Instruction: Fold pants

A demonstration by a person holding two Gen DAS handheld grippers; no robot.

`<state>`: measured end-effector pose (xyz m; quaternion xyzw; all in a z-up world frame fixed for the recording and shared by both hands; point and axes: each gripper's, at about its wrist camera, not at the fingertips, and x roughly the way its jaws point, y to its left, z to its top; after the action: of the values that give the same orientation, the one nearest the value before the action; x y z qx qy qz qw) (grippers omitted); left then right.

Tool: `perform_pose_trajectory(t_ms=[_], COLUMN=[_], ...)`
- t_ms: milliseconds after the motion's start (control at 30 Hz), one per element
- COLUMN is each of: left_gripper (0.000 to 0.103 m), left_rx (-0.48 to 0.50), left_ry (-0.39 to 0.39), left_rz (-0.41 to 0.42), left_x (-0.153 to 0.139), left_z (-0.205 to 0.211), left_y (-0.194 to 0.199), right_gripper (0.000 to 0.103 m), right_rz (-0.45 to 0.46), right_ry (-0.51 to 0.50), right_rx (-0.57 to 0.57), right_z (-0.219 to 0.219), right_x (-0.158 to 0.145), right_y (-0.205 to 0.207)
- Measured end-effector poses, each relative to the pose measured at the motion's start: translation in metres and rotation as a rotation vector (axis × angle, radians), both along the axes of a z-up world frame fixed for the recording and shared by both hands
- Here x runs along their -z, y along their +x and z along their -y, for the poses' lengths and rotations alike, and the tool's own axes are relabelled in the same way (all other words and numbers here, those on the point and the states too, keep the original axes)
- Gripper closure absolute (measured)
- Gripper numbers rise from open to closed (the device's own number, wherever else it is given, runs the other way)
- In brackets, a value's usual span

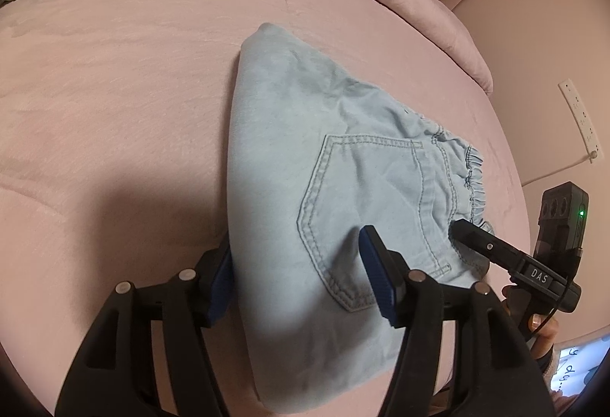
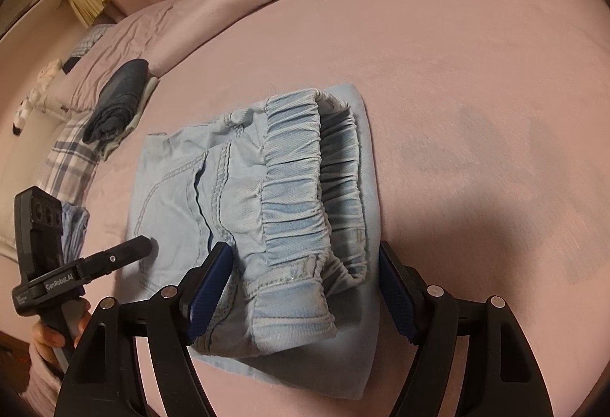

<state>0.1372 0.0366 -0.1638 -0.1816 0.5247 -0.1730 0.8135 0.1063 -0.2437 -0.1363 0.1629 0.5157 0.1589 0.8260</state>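
Folded light-blue denim pants (image 1: 305,165) lie on the pink bedspread (image 1: 114,92), with both grippers spread around them.

The left gripper (image 1: 297,276) straddles the folded side by the stitched back pocket (image 1: 366,211); its blue-padded fingers (image 1: 375,272) stand apart with cloth between them, not pinching. The right gripper (image 2: 305,287) brackets the gathered elastic waistband (image 2: 305,188) near the front edge of the bed, jaws released on either side of the bundle. A stack of folded dark and pale clothes (image 2: 118,100) sits toward the far left corner, well apart. No container is in view.
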Motion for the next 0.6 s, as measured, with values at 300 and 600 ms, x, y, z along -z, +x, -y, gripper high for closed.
perform_pose_trajectory(t_ms=[300, 600], left_gripper=[0.042, 0.038], left_rx=[0.000, 0.010], left_ry=[-0.006, -0.005], left_rz=[-0.001, 0.003], left_x=[0.0002, -0.0010], left_z=[-0.0005, 0.0028], left_y=[0.0014, 0.0059], right_gripper=[0.025, 0.021], right_rz=[0.002, 0.008], right_ry=[0.005, 0.005], right_rx=[-0.003, -0.015], right_z=[-0.0029, -0.0072], right_x=[0.0005, 0.0003], right_y=[0.0045, 0.0106])
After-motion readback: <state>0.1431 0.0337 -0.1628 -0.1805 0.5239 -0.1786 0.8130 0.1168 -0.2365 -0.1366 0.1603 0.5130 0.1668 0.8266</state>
